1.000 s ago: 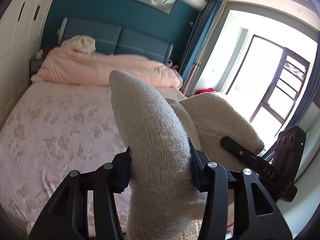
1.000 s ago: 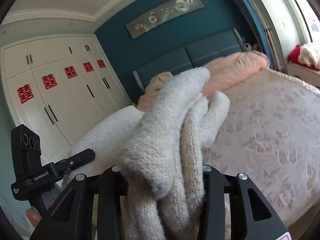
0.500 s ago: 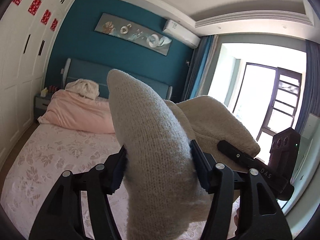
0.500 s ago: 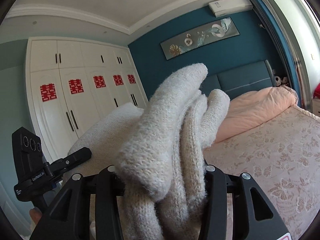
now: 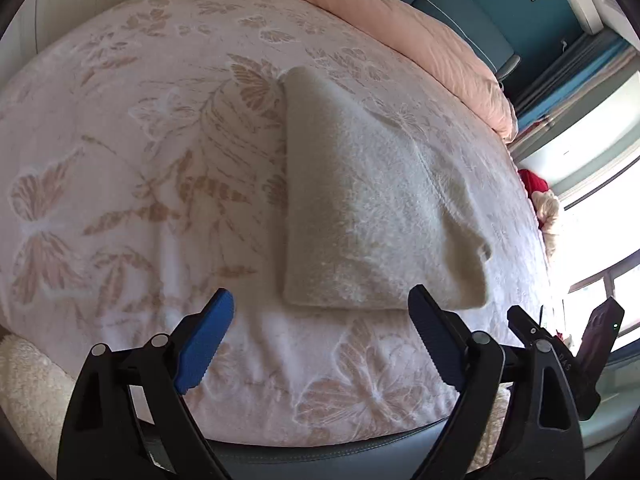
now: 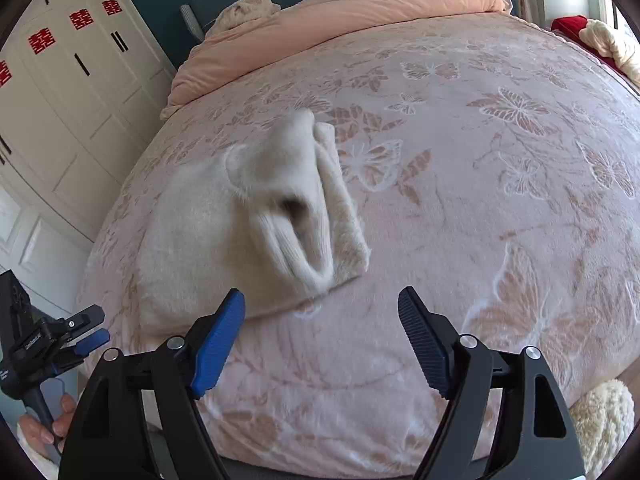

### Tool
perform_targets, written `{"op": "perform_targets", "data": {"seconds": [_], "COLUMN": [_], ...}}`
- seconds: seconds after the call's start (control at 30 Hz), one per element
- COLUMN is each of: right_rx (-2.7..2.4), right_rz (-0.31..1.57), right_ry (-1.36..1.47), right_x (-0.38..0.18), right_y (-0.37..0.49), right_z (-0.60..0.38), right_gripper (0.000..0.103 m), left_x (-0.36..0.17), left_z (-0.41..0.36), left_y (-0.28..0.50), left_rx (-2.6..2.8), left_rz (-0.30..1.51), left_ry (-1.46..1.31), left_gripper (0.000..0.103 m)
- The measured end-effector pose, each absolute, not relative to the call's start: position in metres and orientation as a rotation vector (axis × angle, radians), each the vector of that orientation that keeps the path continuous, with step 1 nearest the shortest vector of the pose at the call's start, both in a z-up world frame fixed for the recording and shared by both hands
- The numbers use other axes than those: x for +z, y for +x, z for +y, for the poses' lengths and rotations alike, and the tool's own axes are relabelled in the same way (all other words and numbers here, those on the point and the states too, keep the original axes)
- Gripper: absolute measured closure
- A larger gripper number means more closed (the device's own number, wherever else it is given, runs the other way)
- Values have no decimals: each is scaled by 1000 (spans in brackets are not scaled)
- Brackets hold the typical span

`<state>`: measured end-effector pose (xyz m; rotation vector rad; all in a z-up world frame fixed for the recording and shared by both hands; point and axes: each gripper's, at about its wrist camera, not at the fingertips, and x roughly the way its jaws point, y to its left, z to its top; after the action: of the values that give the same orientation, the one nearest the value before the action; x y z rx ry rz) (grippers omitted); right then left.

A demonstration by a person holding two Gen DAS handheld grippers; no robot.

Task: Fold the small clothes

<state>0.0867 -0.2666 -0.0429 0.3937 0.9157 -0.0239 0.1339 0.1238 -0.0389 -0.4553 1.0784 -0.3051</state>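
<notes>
Both grippers stand spread wide with nothing between their pads, their jaws having just been opening. The left gripper (image 5: 322, 320) hangs over the near edge of the bed (image 5: 120, 152), and the cream knitted garment (image 5: 372, 208) lies folded on the pink butterfly-patterned cover just beyond its fingertips, apart from both pads. From this side the garment looks like a flat wedge with a small opening at its right corner; what kind of clothing it is cannot be told. The right gripper (image 6: 322, 312) points at the same garment (image 6: 248, 216) from the other side, where a ribbed cuff or sleeve end sits blurred on top, its layers hard to separate. Its left blue pad (image 6: 218, 340) overlaps the garment's near edge in the picture, but whether it touches cannot be told. At the lower left of the right wrist view the other gripper is cut off by the frame, and only a few fingers of the person's hand (image 6: 48, 424) show on its handle. A peach duvet (image 6: 340, 4) lies bunched by the headboard.
</notes>
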Motion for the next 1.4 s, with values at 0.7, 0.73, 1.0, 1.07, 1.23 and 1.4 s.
{"op": "perform_targets", "data": {"seconds": [0.7,0.73,1.0,1.07,1.23,1.4], "right_rx": [145,120,9,55,18,40], "right_rz": [828,863,840,877,1041,972], "right_ry": [530,509,366,334,257,336], "right_x": [-15,-29,-15,-18,-73,-41], "right_y": [174,175,126,127,144,133], "right_z": [-263,-265,-274,-261,-247,-255], "right_gripper": [61,52,57,66,75,37], "left_x": [-17,-28,-46,-34,-38,-29], "left_z": [82,79,71,66,46,49], "left_y": [226,225,187,177,165,142], "left_rx": [-410,-394,-234,-205,-153,-146], "left_rz": [1097,1121,1123,1076,1110,1077], "left_ry": [-481,-459,-271,-184,-70,-63], "left_gripper": [53,51,39,36,35,22]}}
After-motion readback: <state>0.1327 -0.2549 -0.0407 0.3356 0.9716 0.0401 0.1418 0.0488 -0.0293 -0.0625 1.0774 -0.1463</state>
